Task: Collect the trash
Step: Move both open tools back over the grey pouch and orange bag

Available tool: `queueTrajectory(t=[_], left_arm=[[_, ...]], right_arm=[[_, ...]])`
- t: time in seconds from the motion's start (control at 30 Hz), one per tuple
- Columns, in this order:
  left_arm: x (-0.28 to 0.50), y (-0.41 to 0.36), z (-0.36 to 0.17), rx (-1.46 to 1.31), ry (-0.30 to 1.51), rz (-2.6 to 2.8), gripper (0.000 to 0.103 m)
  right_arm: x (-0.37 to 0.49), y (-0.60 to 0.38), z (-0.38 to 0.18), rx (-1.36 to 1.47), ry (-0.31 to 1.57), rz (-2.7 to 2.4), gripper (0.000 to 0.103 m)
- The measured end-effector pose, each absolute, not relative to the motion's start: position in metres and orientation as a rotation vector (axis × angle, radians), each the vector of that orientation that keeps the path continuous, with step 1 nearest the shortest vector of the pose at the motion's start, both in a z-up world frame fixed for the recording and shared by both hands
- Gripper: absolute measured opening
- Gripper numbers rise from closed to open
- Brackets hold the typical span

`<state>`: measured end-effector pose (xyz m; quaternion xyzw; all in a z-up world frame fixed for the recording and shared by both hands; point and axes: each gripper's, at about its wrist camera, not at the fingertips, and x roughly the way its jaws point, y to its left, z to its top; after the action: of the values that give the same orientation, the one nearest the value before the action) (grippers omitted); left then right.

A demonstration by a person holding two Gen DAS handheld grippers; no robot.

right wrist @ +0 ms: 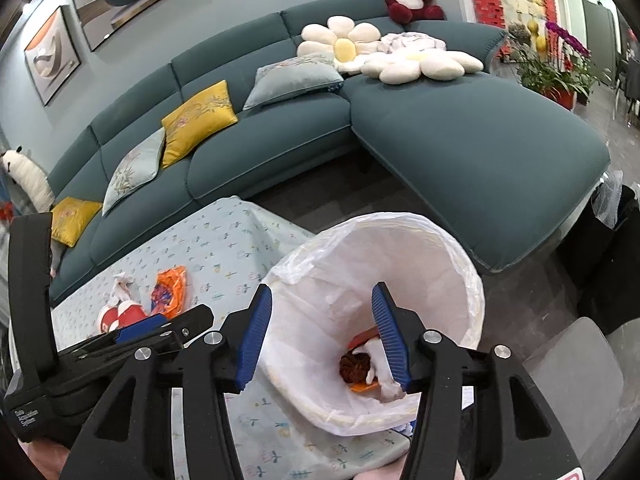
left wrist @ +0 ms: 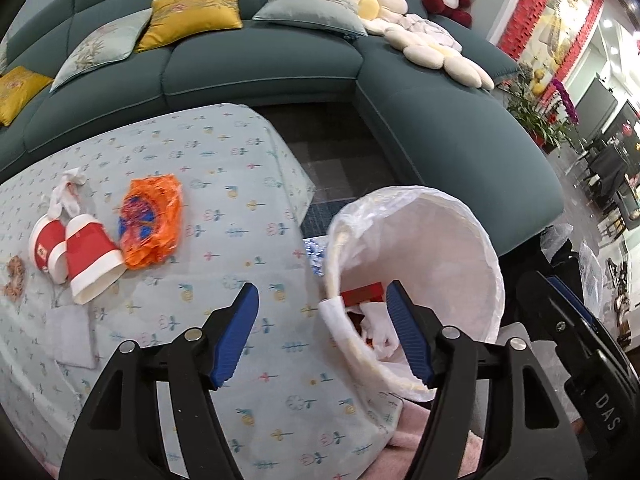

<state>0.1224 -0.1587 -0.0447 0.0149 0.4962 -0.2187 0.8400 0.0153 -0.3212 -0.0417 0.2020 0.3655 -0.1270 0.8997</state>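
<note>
A white-lined trash bin (left wrist: 452,240) stands at the table's right corner; it also shows in the right wrist view (right wrist: 432,264). Inside lie red, white, brown and orange scraps (right wrist: 360,364). On the table lie two red-and-white paper cups (left wrist: 86,256), an orange wrapper (left wrist: 152,220), a twisted white tissue (left wrist: 68,192), a white napkin (left wrist: 72,336) and a brown scrap (left wrist: 14,276). My left gripper (left wrist: 322,336) is open and empty, over the table edge beside the bin. My right gripper (right wrist: 322,340) is open and empty, above the bin's mouth.
The table has a light blue flowered cloth (left wrist: 224,184). A teal corner sofa (right wrist: 460,132) with yellow and grey cushions runs behind and to the right. Dark floor (left wrist: 332,160) lies between sofa and table. Potted plants (right wrist: 556,68) stand at the far right.
</note>
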Motion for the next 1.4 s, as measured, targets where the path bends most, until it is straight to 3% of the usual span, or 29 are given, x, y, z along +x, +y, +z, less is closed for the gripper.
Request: queueTrajectory(t=[0.67, 1.4], left_arm=[[0.131, -0.013, -0.055, -0.081, 1.063, -0.259, 0.069], [0.147, 0.128, -0.103, -0.213, 1.156, -0.040, 0.077]], right_arm=[[0.045, -0.205, -0.023, 0.300, 0.797, -0.098, 0.055], [0.088, -0.111, -0.046, 0.225, 0.894, 0.010, 0.055]])
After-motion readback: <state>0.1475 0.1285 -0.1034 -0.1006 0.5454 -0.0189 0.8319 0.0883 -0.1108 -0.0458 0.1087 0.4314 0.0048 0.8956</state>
